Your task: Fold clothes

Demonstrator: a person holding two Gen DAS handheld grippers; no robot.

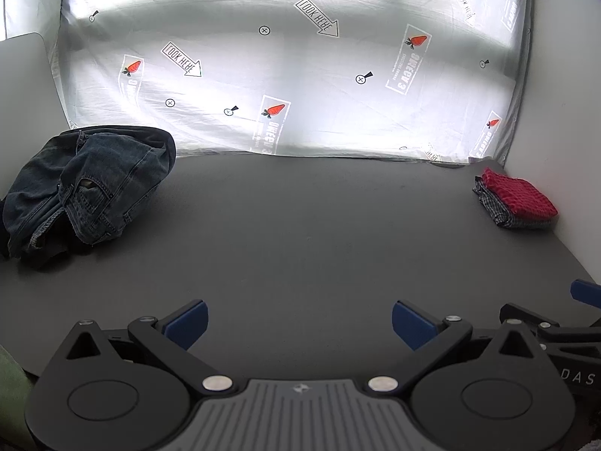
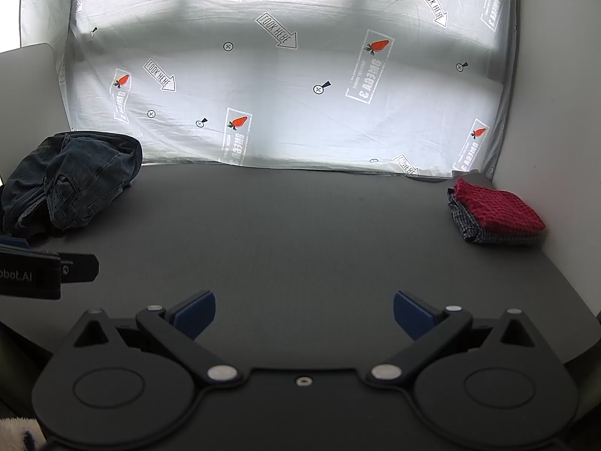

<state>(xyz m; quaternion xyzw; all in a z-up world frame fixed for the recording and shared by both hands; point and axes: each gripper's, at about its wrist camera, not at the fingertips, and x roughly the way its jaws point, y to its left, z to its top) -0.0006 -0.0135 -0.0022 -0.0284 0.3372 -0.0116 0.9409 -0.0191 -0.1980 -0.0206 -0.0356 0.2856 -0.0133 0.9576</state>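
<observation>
Both grippers, left gripper (image 1: 299, 319) and right gripper (image 2: 304, 314), hover low over the near edge of the dark grey surface (image 1: 300, 233), jaws spread wide, blue pads holding nothing. Crumpled dark jeans (image 1: 86, 188) lie heaped at the far left; a folded red waffle cloth (image 1: 520, 197) sits on a folded checked garment (image 1: 496, 210) at the far right corner. Backdrop sheet (image 1: 293, 75): mirrored "LOOK HERE" arrows, carrot labels reading "OMEGA 3" reversed; the left gripper's side, in the right wrist view, shows "obot.AI".
</observation>
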